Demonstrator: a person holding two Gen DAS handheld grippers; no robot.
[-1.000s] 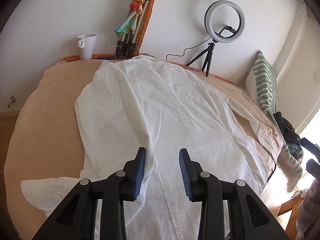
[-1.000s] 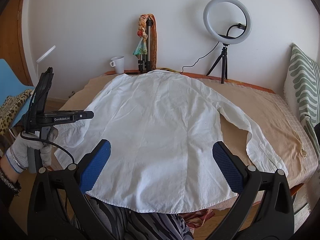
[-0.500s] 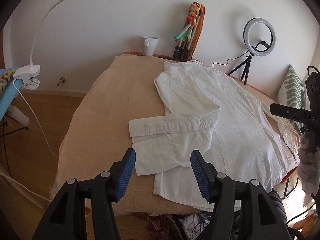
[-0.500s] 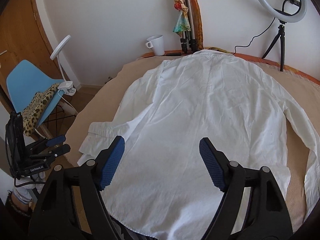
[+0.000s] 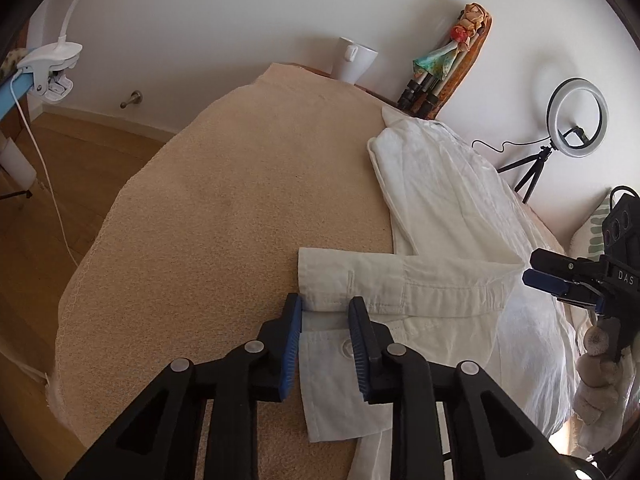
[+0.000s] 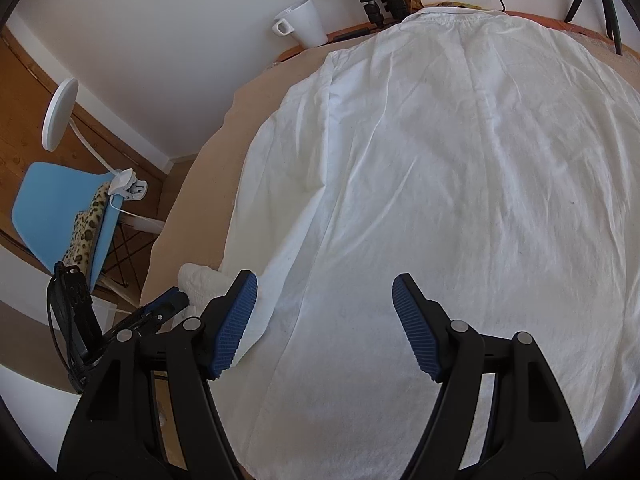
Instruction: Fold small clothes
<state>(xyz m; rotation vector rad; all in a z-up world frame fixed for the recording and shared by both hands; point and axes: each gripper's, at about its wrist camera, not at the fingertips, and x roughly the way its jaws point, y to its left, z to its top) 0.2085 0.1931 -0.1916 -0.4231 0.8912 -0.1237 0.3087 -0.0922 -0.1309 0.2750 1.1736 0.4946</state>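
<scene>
A white long-sleeved shirt [image 6: 460, 160] lies back-up on the beige-covered table [image 5: 220, 220]. Its left sleeve [image 5: 400, 280] is bent back across the table, with the cuff [image 5: 336, 392] near the front edge. My left gripper [image 5: 324, 312] is open, its fingers astride the sleeve's cuff end, low over the cloth. My right gripper [image 6: 324, 292] is open wide and empty, low over the shirt's lower back. It also shows in the left wrist view [image 5: 560, 284] at the right.
A white mug [image 5: 354, 60], folded tripods with a doll [image 5: 436, 68] and a ring light [image 5: 576, 120] stand along the far wall. A blue chair [image 6: 60, 208] with a clip-on lamp [image 6: 60, 116] stands left of the table. A striped pillow [image 5: 592, 232] lies right.
Both grippers have moved down and closer to the shirt. The left gripper's jaws have narrowed and now straddle the sleeve's cuff end. The right gripper has come low over the shirt's lower back.
</scene>
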